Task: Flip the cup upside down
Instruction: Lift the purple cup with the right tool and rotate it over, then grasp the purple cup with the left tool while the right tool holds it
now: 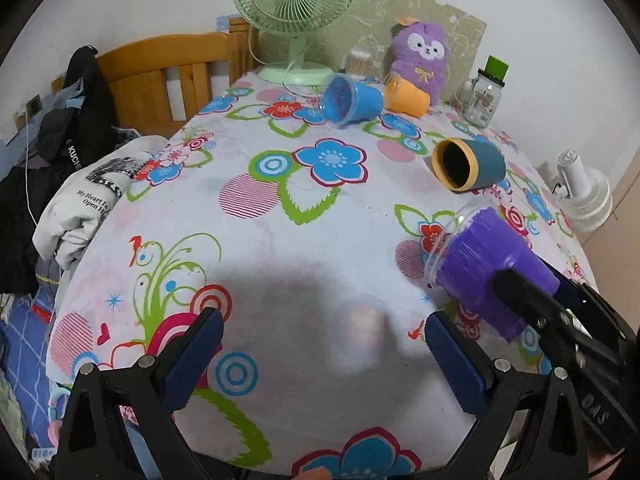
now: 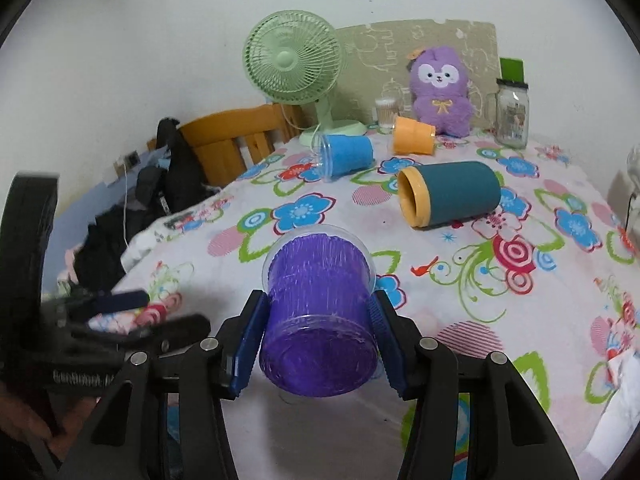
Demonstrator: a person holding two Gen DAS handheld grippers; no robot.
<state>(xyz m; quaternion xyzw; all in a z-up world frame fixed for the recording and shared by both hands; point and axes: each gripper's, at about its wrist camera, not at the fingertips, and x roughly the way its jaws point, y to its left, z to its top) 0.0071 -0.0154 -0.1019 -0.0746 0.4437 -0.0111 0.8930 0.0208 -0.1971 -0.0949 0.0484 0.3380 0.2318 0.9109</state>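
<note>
A purple plastic cup (image 2: 320, 316) lies on its side between the blue pads of my right gripper (image 2: 318, 344), which is shut on it, base toward the camera, just above the flowered tablecloth (image 2: 500, 300). In the left wrist view the same cup (image 1: 488, 264) shows at the right, held by the right gripper (image 1: 532, 296). My left gripper (image 1: 324, 344) is open and empty over the near part of the tablecloth (image 1: 260, 240).
A teal cup with an orange rim (image 1: 468, 164), a blue cup (image 1: 352, 98) and an orange cup (image 1: 406, 96) lie on their sides farther back. A green fan (image 1: 296, 12), purple plush toy (image 1: 420, 56) and glass jar (image 1: 484, 96) stand by the wall. Clothes (image 1: 80, 200) hang off the left edge.
</note>
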